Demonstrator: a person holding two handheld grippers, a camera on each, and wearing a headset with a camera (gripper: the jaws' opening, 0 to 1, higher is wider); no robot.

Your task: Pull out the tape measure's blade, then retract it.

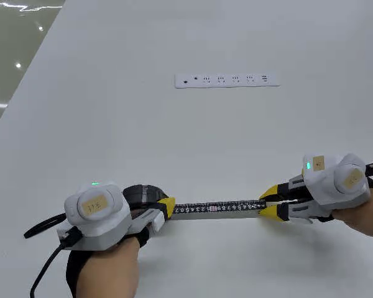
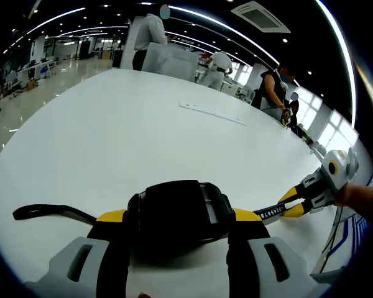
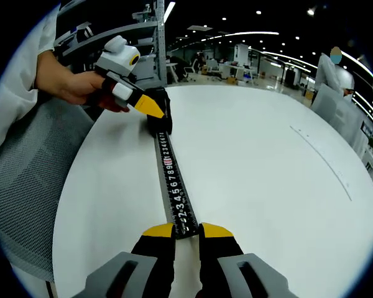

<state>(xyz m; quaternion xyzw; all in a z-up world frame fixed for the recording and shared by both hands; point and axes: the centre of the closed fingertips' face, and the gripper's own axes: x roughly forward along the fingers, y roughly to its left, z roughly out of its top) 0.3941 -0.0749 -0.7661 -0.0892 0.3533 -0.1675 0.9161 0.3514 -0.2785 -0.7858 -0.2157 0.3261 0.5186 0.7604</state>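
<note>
I am clamping the left hand-held gripper point(image 1: 156, 211) around the black tape measure point(image 1: 143, 194), which is sitting on the white counter point(image 1: 193, 143) close in front of me. The right hand-held gripper point(image 1: 268, 202) is pinching the blade point(image 1: 219, 208) at its tip. The blade is lying flat, running straight from the tape measure on my left toward the right, roughly parallel to the power strip point(image 1: 227, 80) farther back.

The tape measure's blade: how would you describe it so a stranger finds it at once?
On the white table, nearer than the power strip, the left gripper holds a black case. From it the blade, a thin dark strip, runs to the jaws of the right gripper. It alone carries printed numbers.
</note>
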